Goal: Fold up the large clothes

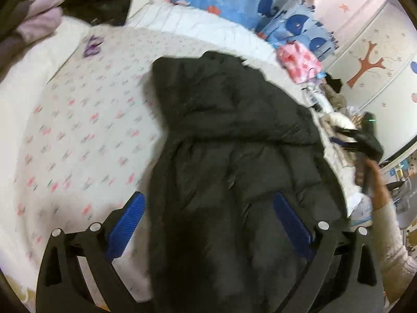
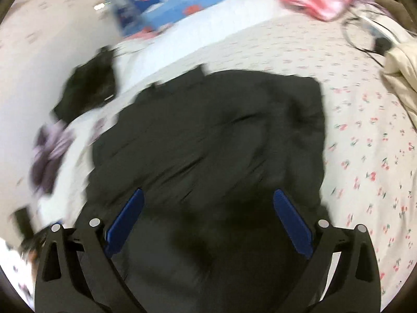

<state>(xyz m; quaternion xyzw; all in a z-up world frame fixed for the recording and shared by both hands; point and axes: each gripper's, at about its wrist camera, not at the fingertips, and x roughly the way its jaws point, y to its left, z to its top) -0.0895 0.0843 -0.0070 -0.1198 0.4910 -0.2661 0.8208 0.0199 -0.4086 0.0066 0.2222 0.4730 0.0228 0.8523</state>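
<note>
— Where are we?

— Both my tongs spread wide, nothing pinched: left tongs and right tongs hover over the near end of the dark puffer coat.

— And the coat?

— Flat on the bed, running toward twelve o'clock. I'd pinch both near corners evenly, then carry them straight up. Blue whale bedding at one o'clock.
</note>
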